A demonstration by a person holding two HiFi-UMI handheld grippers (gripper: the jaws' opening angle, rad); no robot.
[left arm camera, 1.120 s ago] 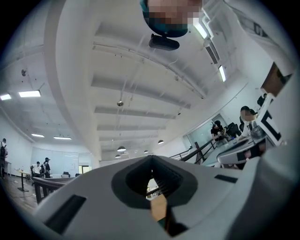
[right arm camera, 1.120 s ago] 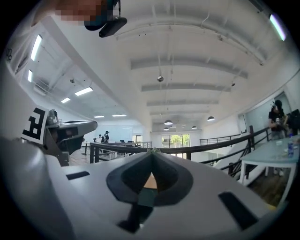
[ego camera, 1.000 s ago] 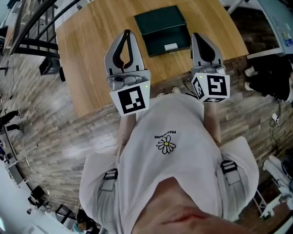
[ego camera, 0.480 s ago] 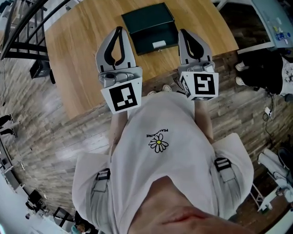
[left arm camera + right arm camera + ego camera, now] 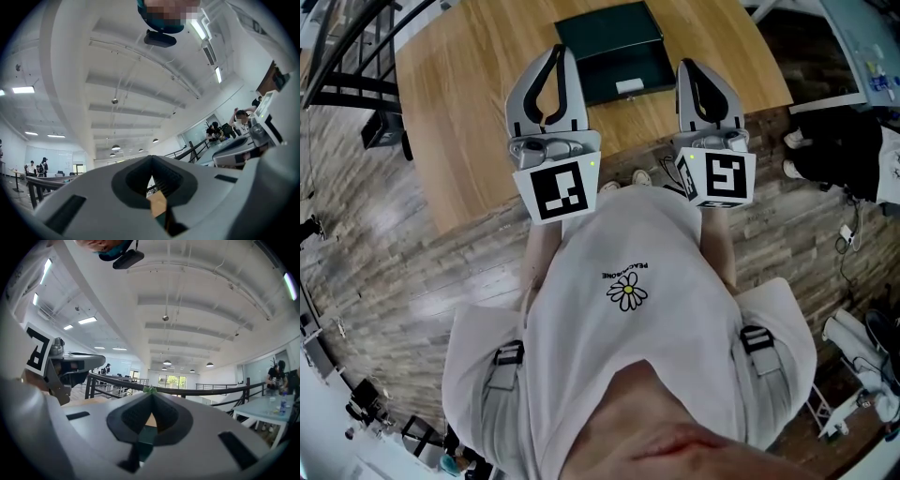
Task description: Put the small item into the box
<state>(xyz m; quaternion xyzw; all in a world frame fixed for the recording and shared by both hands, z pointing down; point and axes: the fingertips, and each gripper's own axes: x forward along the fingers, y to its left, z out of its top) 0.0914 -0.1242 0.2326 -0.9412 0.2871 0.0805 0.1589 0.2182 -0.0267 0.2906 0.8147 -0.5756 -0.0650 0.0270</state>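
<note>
A dark green box lies closed on the wooden table, with a small white piece at its near edge. My left gripper hovers just left of the box, its jaws shut with the tips touching and nothing in them. My right gripper hovers just right of the box, also shut. In the right gripper view a tiny green speck shows at the right gripper's tips; I cannot tell whether it is held. The left gripper points out over the room.
The table's near edge runs just in front of the person's white shirt. Plank floor lies to the left. A dark bag and shoes sit at the right. Black railings stand at the far left.
Both grippers stay shut, side by side at the box. The view has shifted a little, so the box now sits nearer the top edge.
</note>
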